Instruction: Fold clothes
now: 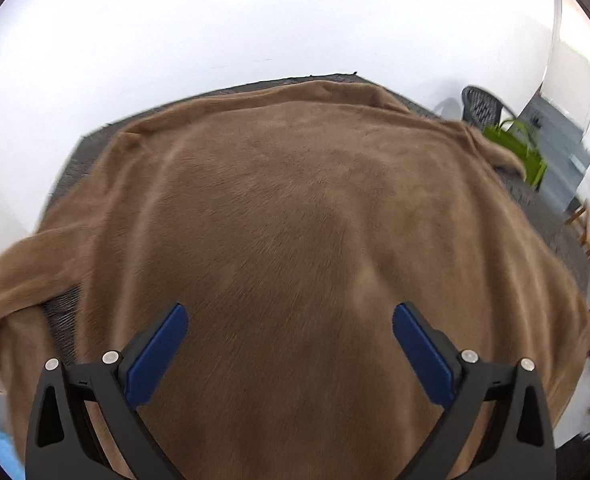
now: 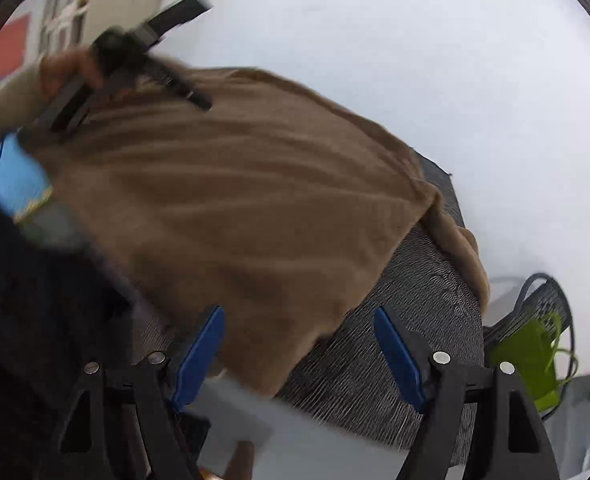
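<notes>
The left tongs (image 1: 289, 344) hover with blue pads apart over the brown fleece garment (image 1: 287, 240), which lies spread across the dark grey desk (image 1: 81, 156); one sleeve (image 1: 19, 280) trails off the left edge and could drag the cloth askew. Its long axis seems to run from the near edge away toward the far wall, though which end is the collar I cannot tell. The right tongs (image 2: 299, 354), also apart, sit by the garment's near corner above the desk edge, where overhanging cloth could slip down.

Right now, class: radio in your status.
Left gripper open over brown garment. Right gripper open at its hem. Garment spread on grey table. Nothing blocking.
</notes>
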Demonstrator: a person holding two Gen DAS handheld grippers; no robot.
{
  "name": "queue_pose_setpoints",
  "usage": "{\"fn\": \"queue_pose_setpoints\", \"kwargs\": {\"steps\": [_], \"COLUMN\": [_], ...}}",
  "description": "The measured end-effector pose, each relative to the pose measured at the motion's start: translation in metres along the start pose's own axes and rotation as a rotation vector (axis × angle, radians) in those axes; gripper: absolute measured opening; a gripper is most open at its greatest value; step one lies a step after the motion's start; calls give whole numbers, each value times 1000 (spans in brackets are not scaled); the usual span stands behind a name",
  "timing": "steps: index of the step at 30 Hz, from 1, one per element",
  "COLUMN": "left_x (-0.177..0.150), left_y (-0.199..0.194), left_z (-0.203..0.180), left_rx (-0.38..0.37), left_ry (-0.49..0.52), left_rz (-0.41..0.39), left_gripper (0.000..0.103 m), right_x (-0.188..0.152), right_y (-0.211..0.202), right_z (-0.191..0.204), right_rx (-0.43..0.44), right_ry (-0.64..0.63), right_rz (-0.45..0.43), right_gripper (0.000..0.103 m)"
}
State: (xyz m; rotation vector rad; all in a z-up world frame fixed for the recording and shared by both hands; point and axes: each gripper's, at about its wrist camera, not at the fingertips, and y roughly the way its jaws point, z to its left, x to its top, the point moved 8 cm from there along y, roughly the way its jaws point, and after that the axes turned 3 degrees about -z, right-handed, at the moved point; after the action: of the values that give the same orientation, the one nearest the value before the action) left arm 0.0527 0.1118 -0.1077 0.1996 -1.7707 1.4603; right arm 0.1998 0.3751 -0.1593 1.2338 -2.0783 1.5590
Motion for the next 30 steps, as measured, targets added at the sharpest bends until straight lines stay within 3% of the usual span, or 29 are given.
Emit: {"fn": "queue_pose_setpoints", "kwargs": {"steps": [5, 7, 10, 12, 16, 22, 28, 30], "left_x": [-21, -27, -35, -39, -42, -47, -50, -50], "left_y": [-20, -22, -20, -18, -19, -15, -12, -12], "left_z": [-1, 0, 2, 6, 13, 12, 14, 16], "left_rx": [47, 63, 92, 121, 105, 105, 92, 87], "left_ry": [38, 36, 27, 17, -24, -25, -47, -56], "left_rz": [-5, -2, 5, 15, 19, 37, 53, 52], "left_gripper": [103, 103, 103, 103, 103, 103, 103, 103], "right_x": [-7, -7, -2, 2, 6, -6, -1, 0], "right_y": [-6, 0, 17, 25, 11, 27, 26, 26], "right_z": [5, 9, 20, 26, 36, 29, 26, 24], "right_rx": [2, -29, -162, -159, -121, -297, -443, -446], "right_ry": [84, 50, -87, -105, -101, -193, -230, -217], "right_rz": [-28, -37, -32, -43, -103, -64, -120, -133], "right_gripper": [75, 73, 64, 61, 61, 61, 61, 61]}}
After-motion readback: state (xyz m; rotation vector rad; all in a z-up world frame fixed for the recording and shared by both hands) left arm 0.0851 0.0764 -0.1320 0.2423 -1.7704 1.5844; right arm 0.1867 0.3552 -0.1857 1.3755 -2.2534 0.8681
